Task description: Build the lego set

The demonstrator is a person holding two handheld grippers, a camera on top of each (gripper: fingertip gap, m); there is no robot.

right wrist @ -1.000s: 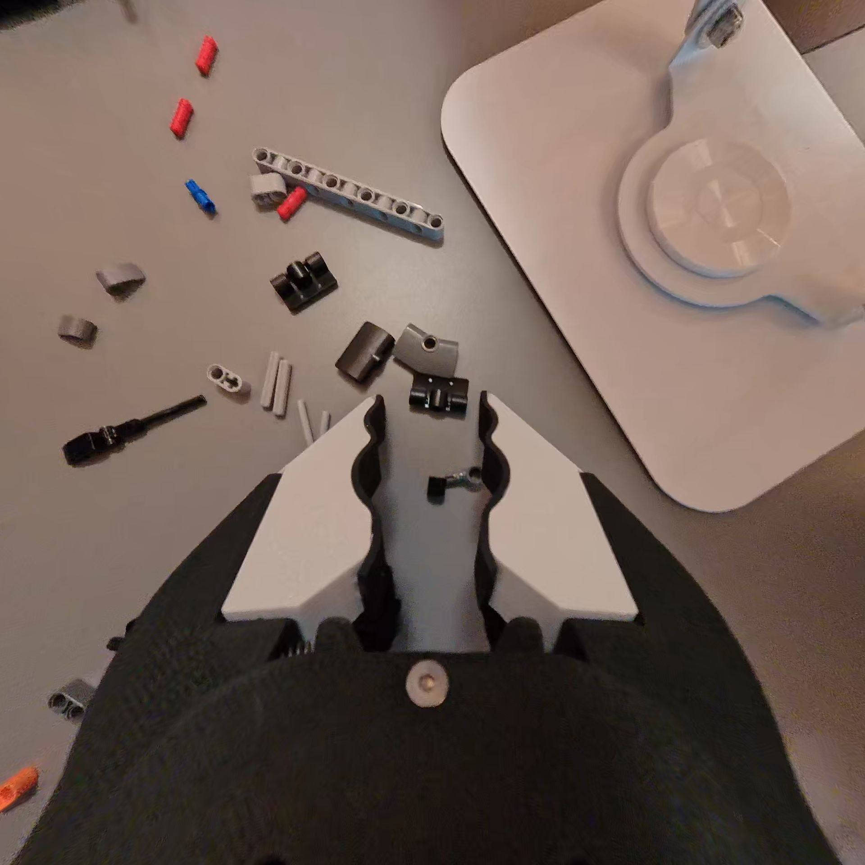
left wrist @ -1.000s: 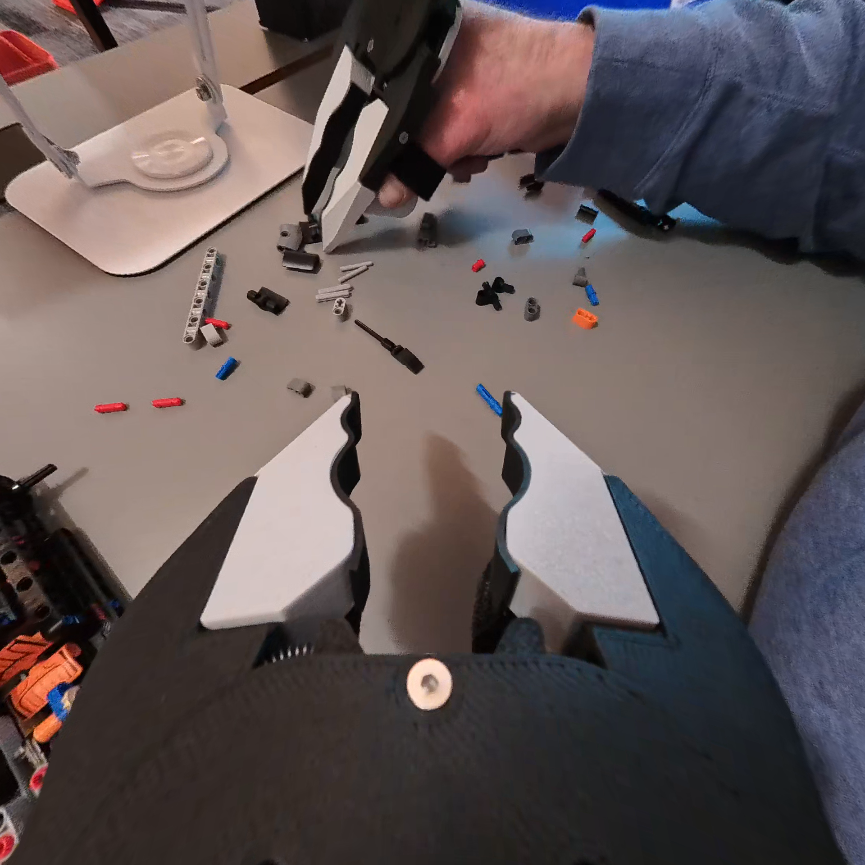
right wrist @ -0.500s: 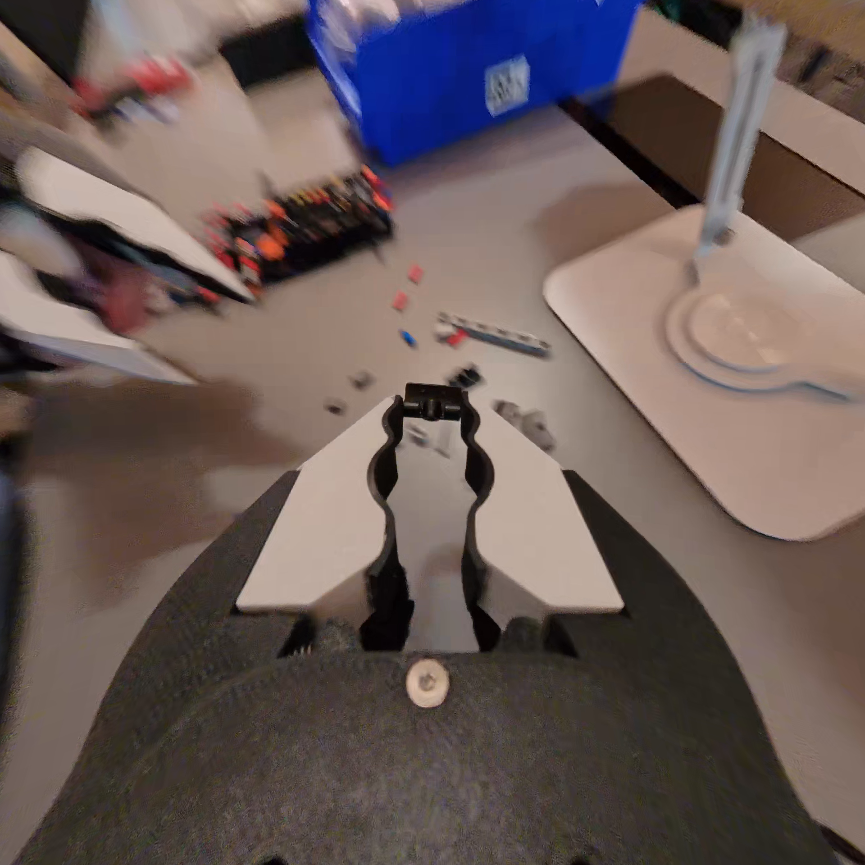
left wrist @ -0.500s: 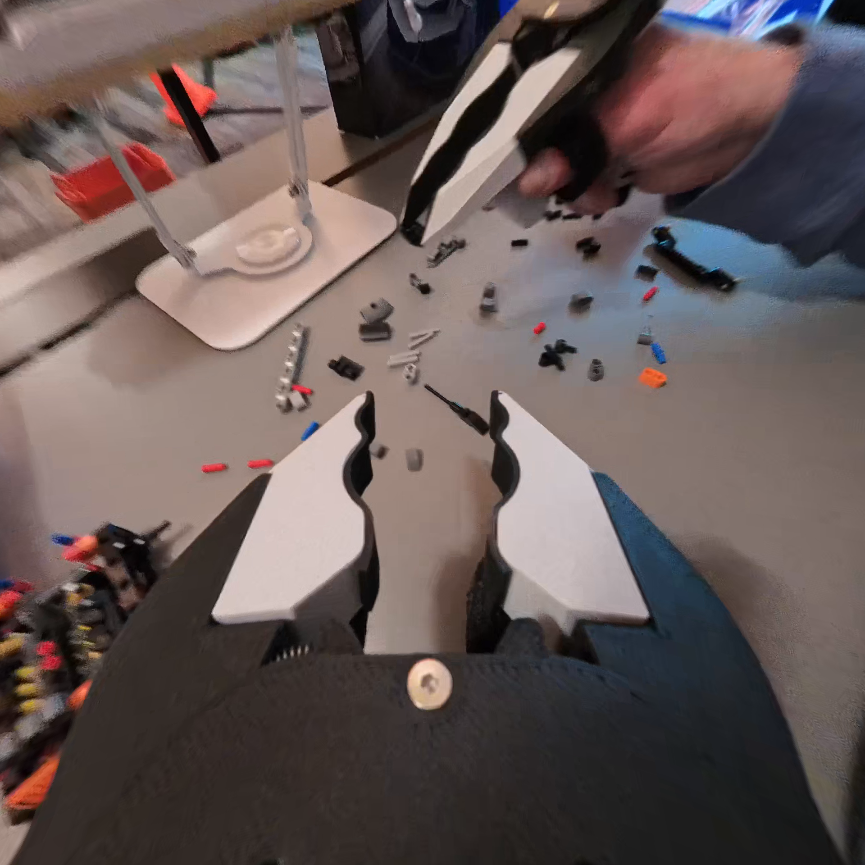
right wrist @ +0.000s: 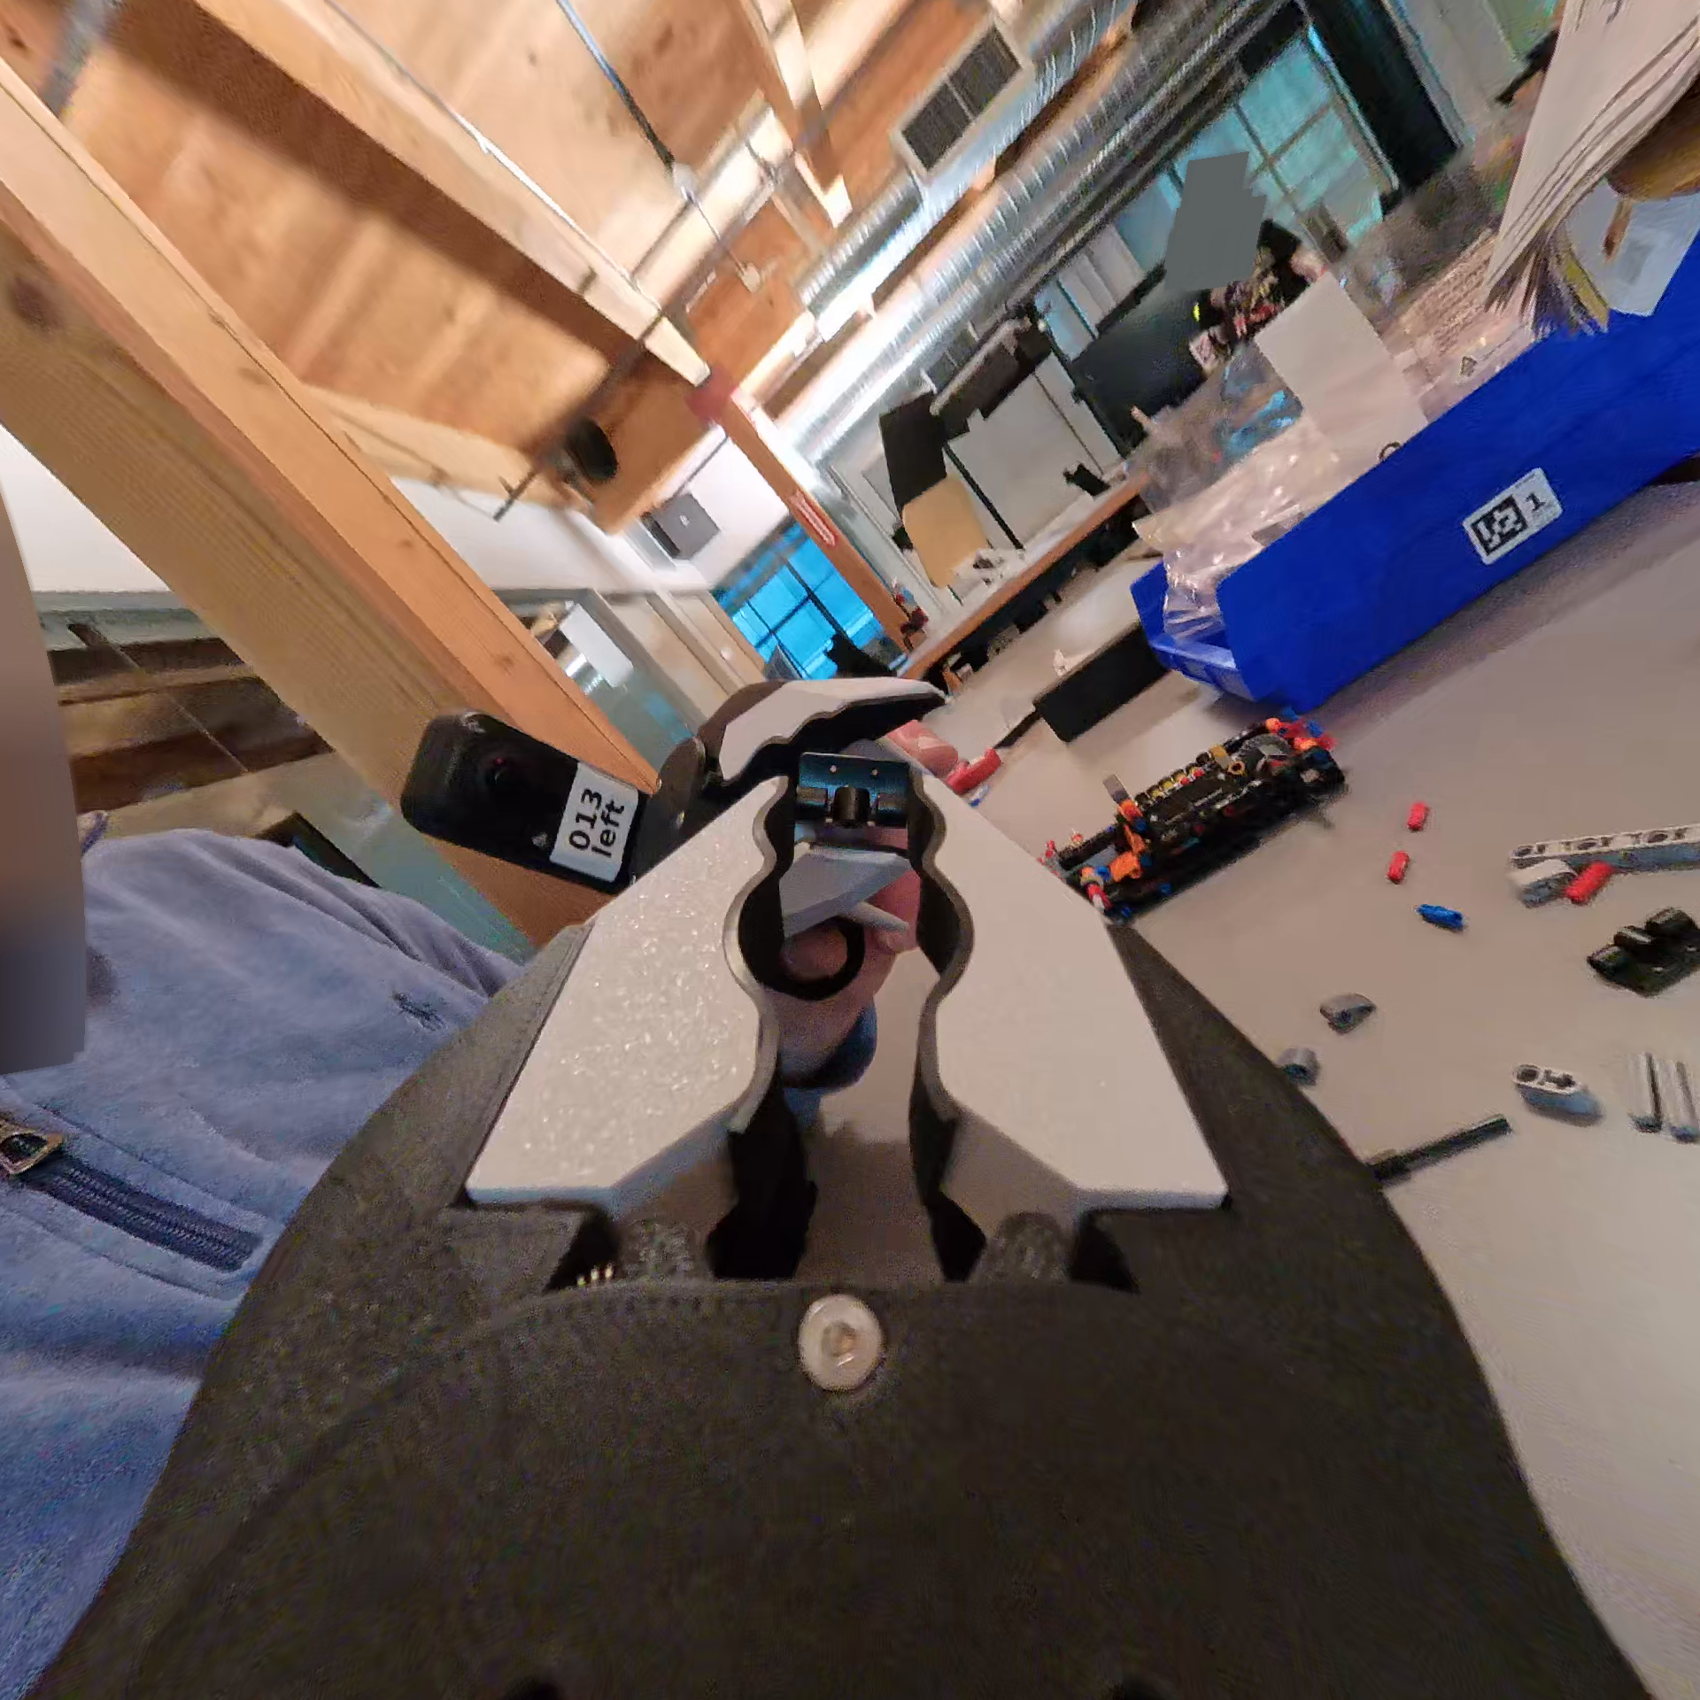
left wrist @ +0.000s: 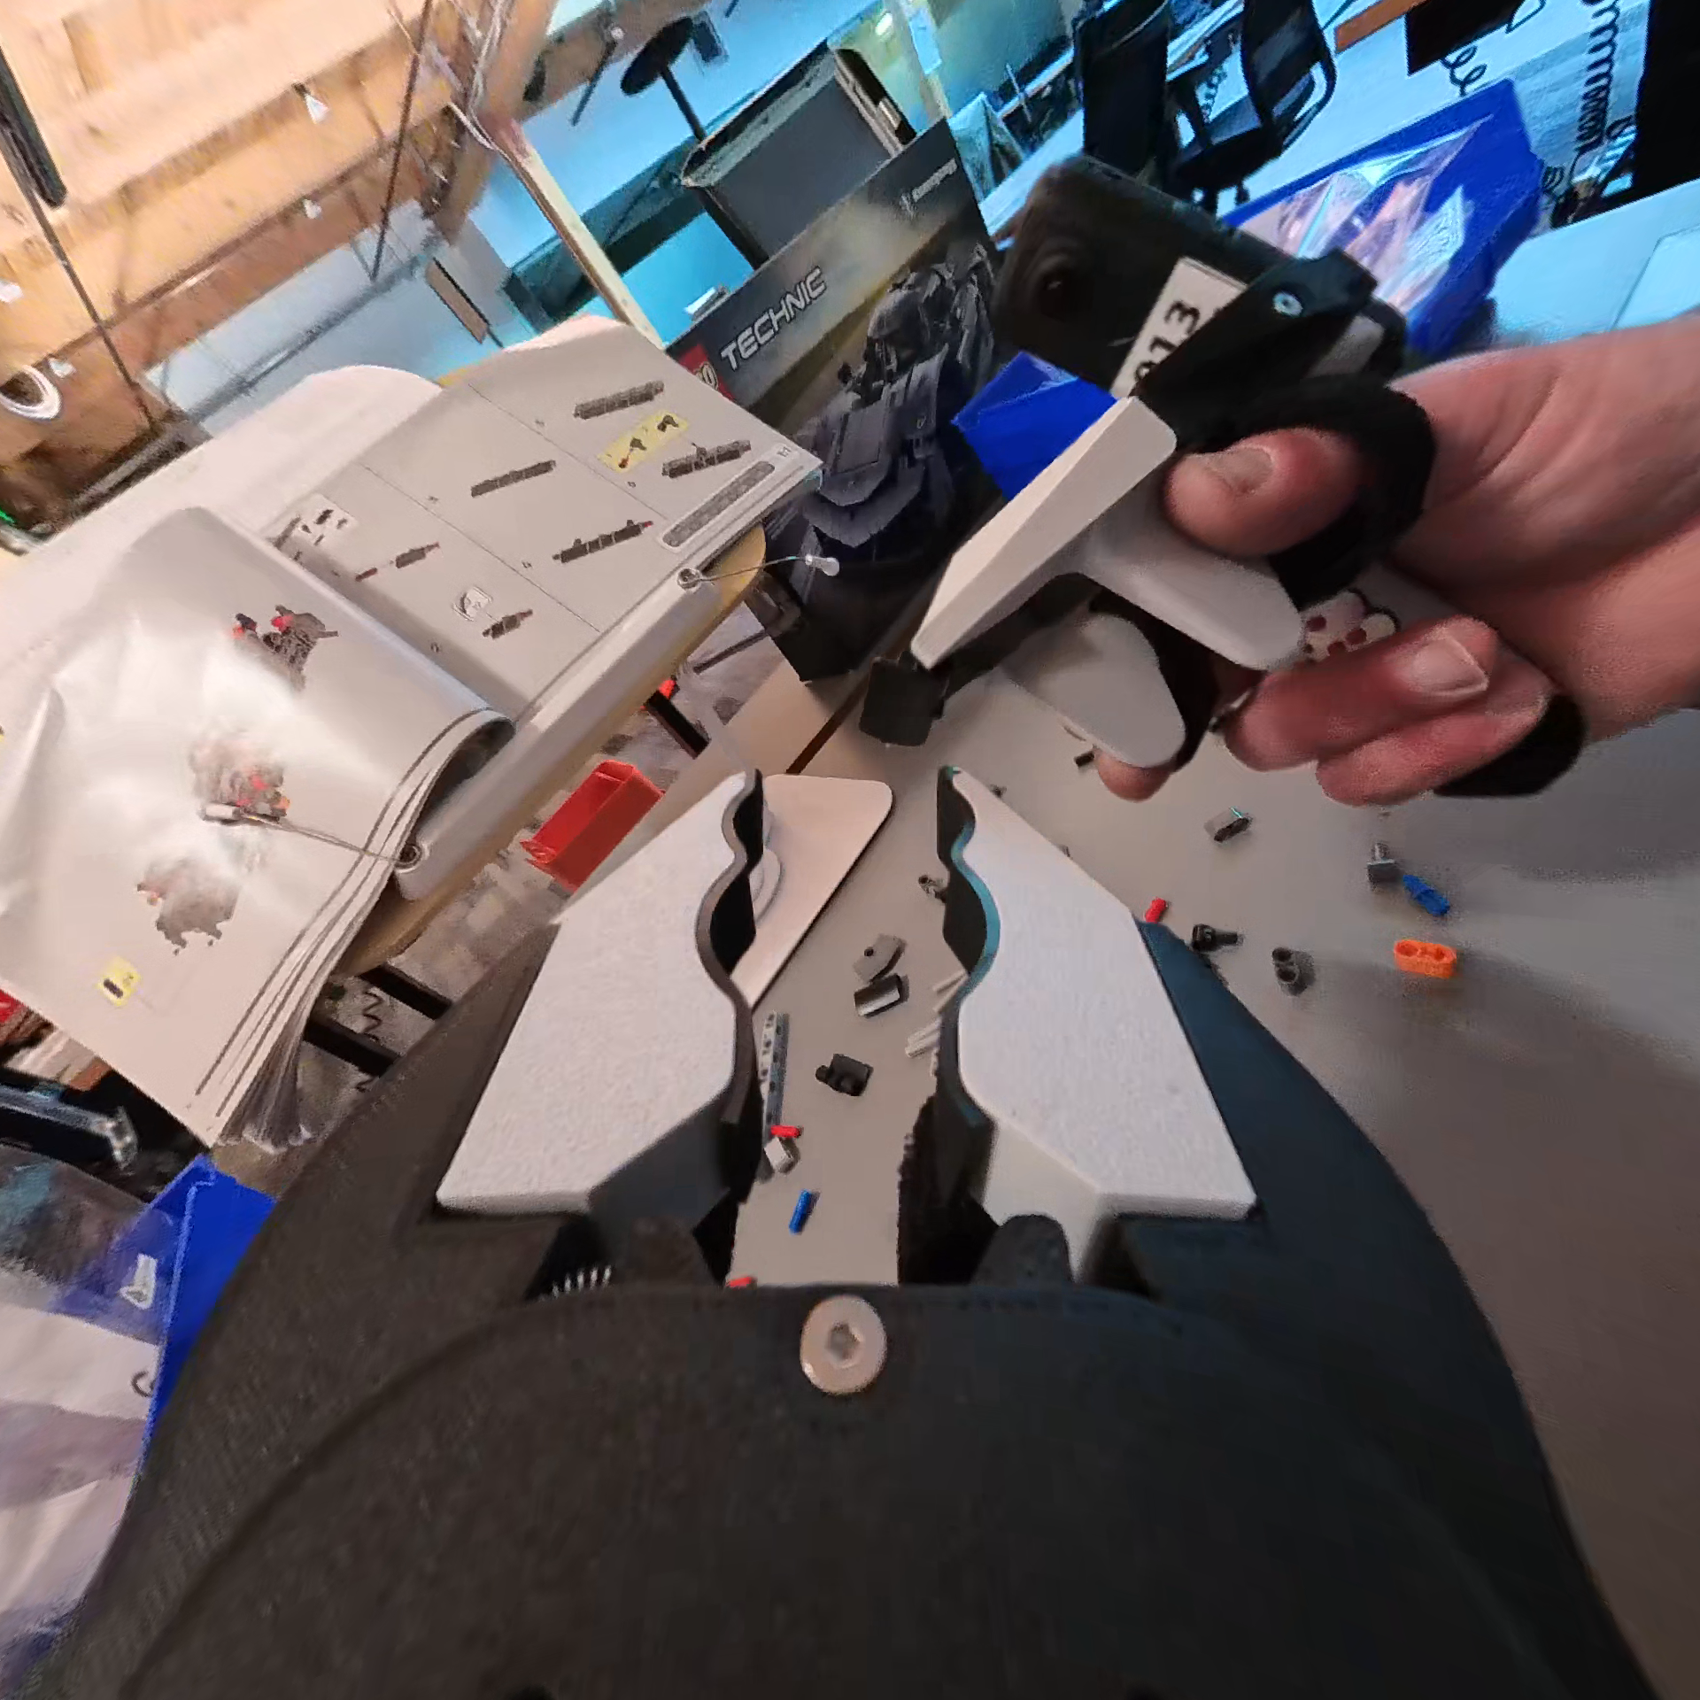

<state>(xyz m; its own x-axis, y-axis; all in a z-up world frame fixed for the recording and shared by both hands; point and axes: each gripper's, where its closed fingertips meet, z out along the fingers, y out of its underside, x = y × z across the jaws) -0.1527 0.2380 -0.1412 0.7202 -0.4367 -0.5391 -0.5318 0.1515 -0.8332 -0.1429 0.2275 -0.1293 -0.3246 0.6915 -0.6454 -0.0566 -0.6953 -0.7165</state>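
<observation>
My right gripper [right wrist: 851, 791] is shut on a small black connector piece [right wrist: 851, 802] and holds it at its fingertips, up in the air. In the left wrist view the right gripper [left wrist: 924, 667] is at the upper right in a hand, with the black piece [left wrist: 897, 708] at its tips. My left gripper [left wrist: 851, 796] is open and empty, raised above the table just below and in front of that piece. One of its white fingers [right wrist: 819, 713] shows right behind the piece. The partly built black model [right wrist: 1205, 819] lies on the table.
An open instruction booklet [left wrist: 368, 644] rests on a stand at the left, with the set's box [left wrist: 828, 322] behind it. Loose pieces lie on the grey table: a grey beam [right wrist: 1601, 851], red pins [right wrist: 1407, 837] and an orange piece [left wrist: 1424, 957]. A blue bin [right wrist: 1426, 552] stands behind. Both grippers' tips are close together, under 4 cm apart. From the left gripper's tips to the partly built black model [right wrist: 1205, 819] is close to 25 centimetres.
My right gripper closed on the black connector on the table, lifted it and turned toward the left gripper. My left gripper rose and tilted up, its jaws a little narrower.
</observation>
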